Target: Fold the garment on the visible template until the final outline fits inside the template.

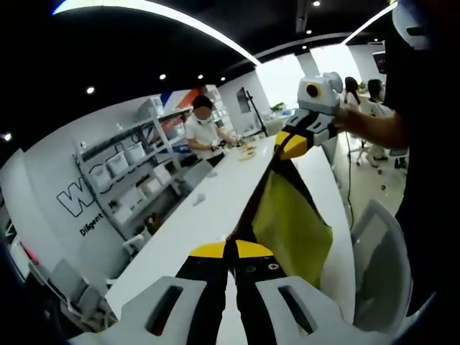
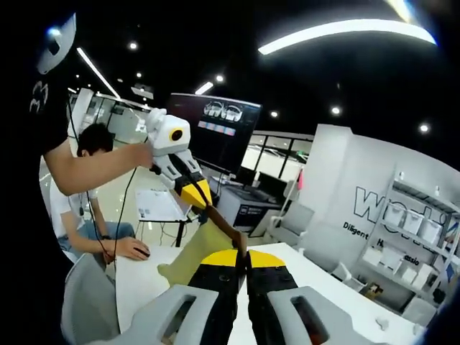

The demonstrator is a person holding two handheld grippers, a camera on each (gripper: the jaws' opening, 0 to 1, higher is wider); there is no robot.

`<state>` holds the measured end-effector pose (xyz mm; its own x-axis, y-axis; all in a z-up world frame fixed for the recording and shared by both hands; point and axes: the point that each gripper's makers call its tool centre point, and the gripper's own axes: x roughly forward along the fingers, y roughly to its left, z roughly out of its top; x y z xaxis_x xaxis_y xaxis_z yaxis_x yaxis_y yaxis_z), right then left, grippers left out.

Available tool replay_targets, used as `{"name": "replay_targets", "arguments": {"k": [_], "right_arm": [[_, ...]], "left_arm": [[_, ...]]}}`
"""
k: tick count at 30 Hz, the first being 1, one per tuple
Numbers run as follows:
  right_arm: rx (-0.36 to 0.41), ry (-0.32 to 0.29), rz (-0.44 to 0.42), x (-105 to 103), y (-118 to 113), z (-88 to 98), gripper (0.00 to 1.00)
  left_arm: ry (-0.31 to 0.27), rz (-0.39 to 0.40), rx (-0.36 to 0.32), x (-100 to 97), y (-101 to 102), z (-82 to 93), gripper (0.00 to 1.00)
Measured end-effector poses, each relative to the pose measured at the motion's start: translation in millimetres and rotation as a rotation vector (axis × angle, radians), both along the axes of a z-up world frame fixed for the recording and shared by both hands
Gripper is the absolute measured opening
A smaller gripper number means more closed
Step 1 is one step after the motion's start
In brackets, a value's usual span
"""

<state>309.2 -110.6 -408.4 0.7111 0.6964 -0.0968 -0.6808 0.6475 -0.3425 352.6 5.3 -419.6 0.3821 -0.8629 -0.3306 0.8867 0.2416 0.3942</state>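
Observation:
A yellow garment (image 1: 291,223) with a dark edge hangs in the air above the long white table (image 1: 208,208), stretched between both grippers. My left gripper (image 1: 231,248) is shut on one end of its dark edge. At the far end of that edge, a person's hand holds my right gripper (image 1: 291,144), which is shut on the cloth too. In the right gripper view, the right gripper (image 2: 243,255) pinches the garment (image 2: 198,255). The dark edge runs up from there to the left gripper (image 2: 198,194).
A person (image 1: 205,129) works at the far end of the table beside storage shelves (image 1: 129,180). A grey chair (image 1: 381,259) stands by the table's near side. A seated person (image 2: 86,208) rests a hand on the table (image 2: 136,280), with a large dark screen (image 2: 215,129) behind.

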Motion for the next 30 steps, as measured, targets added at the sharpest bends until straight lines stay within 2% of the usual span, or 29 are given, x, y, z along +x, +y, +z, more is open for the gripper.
{"name": "replay_targets", "arguments": {"k": [12, 16, 26, 30], "right_arm": [[0.027, -0.054, 0.030, -15, 5, 27.8, 0.00], [0.038, -0.066, 0.041, -19, 5, 34.6, 0.00], [-0.055, -0.036, -0.074, 2, -19, 8.2, 0.00], [-0.101, -0.048, -0.113, 12, -25, -0.4, 0.00]], "left_arm": [[-0.079, -0.009, 0.013, -21.5, 6, 35.3, 0.03], [-0.097, -0.006, 0.018, -22.8, 5, 42.8, 0.03], [-0.066, -0.012, 0.040, -18.2, -13, 25.2, 0.03], [-0.054, -0.008, 0.053, -12.8, -16, 18.3, 0.03]]}}
